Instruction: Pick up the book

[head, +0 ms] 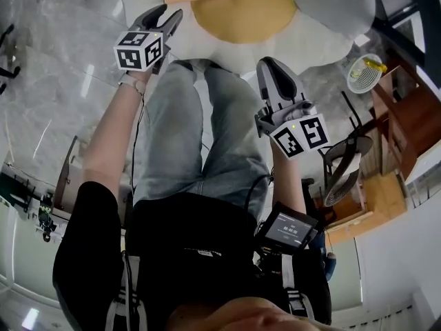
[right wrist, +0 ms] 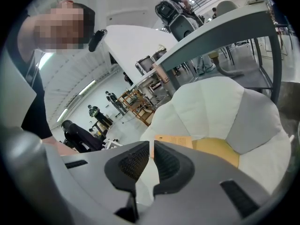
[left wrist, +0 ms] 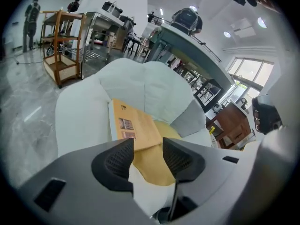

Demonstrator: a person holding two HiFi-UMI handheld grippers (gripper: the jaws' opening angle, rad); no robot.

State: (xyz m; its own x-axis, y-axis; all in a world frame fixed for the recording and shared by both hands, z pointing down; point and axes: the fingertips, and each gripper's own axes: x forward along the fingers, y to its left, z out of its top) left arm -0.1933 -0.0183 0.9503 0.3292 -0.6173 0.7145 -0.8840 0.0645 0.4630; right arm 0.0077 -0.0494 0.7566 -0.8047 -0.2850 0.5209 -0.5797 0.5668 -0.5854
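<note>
Left gripper view looks along the left gripper (left wrist: pixel 147 144): its jaws stand apart and grasp nothing, and the book (left wrist: pixel 133 125) shows in the gap beyond them, clear of both pads. Only this view gives the whole tan cover, with two small pictures printed near the end closest to the gripper. Right gripper view shows the right gripper (right wrist: pixel 152 146) with its jaws drawn almost together, a thin slit between them and nothing in it. From there the book is only a low, foreshortened strip just left of the yellow centre (right wrist: pixel 218 149).

Head view alone shows both grippers side by side above the person's legs (head: pixel 207 129), both short of the cushion (head: pixel 324 5). Here the frame's top edge cuts the book off.

The book lies flat on the cushion. In the left gripper view its long axis runs away from the gripper, slanting up and to the left. Its near short end overlaps the yellow centre and its far end rests on a white petal (left wrist: pixel 154 86).
</note>
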